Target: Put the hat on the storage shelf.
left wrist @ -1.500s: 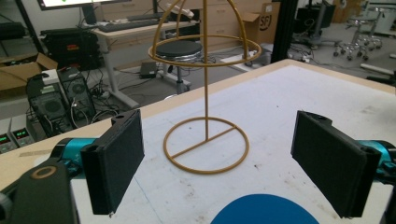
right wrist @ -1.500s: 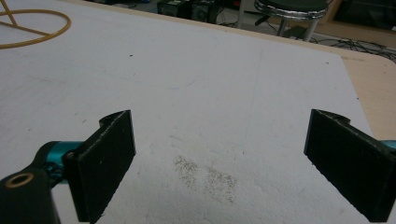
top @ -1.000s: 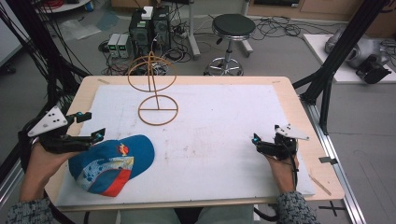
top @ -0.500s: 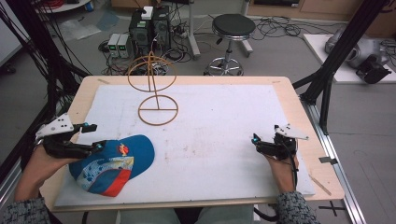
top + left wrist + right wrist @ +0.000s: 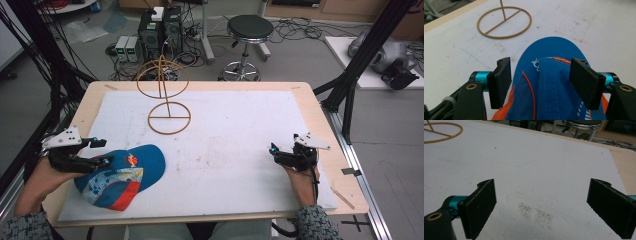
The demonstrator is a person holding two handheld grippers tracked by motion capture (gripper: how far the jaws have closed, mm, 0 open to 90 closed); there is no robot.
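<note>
Cap: blue baseball cap with orange trim and printed panels (image 5: 119, 176) lies on the white foam sheet (image 5: 235, 150) at the near left of the table, brim toward the middle.
Cap, close: in the left gripper view the cap (image 5: 554, 82) fills the space between the jaws; blue mesh and an orange seam run under them; its near part is cut off by the bottom edge.
Left gripper: left gripper (image 5: 100, 152) sits at the cap's left edge; jaws stand wide, one each side of the crown, not pressed on it. In its own view the left gripper (image 5: 541, 82) shows both pads apart from the fabric.
Right gripper: right gripper (image 5: 274, 152) rests on the sheet at the near right, well apart from the cap. In its own view the right gripper (image 5: 541, 207) has jaws wide with nothing between them, over a grey smudge on the foam.
Stand: tan wire stand with a round base and a ring on a post (image 5: 169, 102) is at the far left of the sheet, apart from the cap; its upper ring is cut off in the left gripper view.
Writing: small white mark on the cap's crown and prints on its side, too small to read.
Hidden: person's hands partly covered by the grippers; sleeves cut off at the bottom edge.
</note>
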